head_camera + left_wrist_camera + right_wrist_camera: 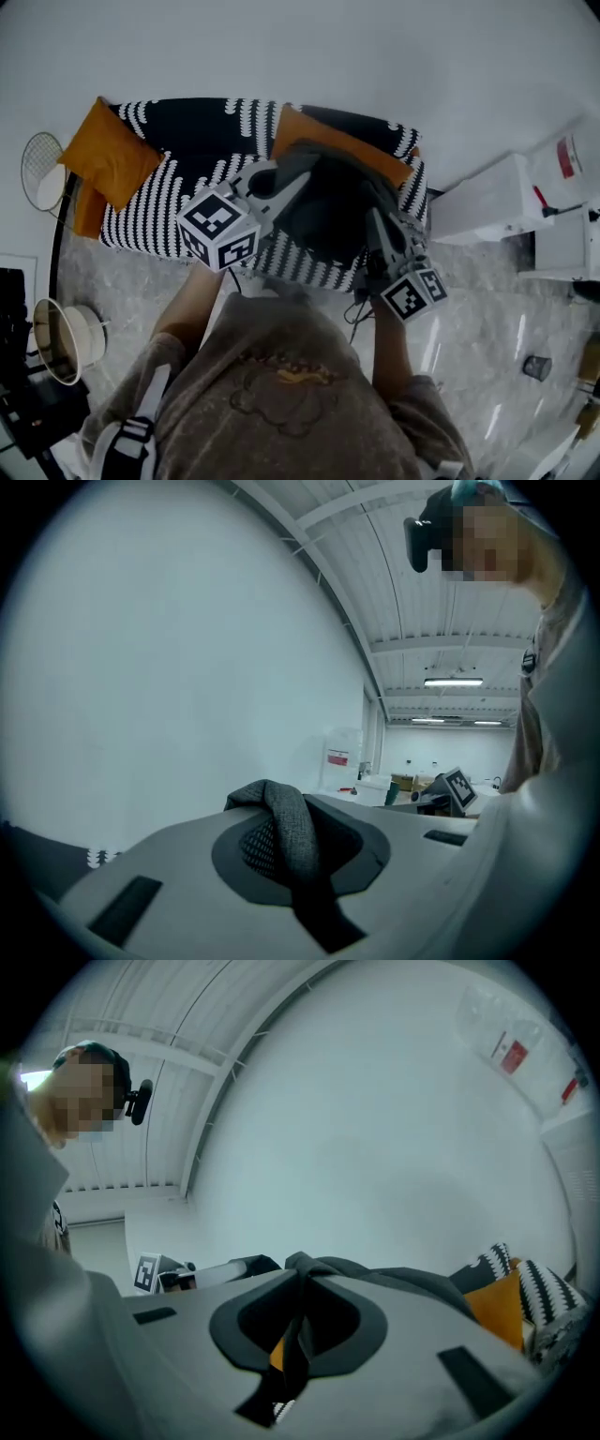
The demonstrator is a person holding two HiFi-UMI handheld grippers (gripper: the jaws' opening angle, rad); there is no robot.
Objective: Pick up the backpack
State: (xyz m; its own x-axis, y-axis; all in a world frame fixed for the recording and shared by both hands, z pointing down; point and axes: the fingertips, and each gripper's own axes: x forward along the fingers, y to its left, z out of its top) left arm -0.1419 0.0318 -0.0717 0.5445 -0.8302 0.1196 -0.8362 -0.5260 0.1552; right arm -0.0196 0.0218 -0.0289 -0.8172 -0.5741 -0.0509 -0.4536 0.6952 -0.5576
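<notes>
— What's on the left?
— A round white bin [67, 342], contents unclear. The left gripper [281, 855] pinches the woven grey strap [286, 813].
— And rightward?
— The right gripper [298, 1326] pinches a thin fold of the dark grey fabric backpack [328, 216], held over the right end of the black-and-white patterned sofa [187, 131]. Pale marble floor [487, 328] lies open beside it.

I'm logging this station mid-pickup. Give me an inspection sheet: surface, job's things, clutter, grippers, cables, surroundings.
Surface: sofa with black-and-white patterned cover, on marbled floor.
Job's things: dark grey backpack over the sofa's right end.
Clutter: orange cushions at the sofa's left end; another behind the backpack.
Grippers: left gripper shut on a grey strap; right gripper shut on dark backpack fabric.
Cables: thin dark lead below the right gripper.
Surroundings: white wall; white boxes at right; round wire item at left.
</notes>
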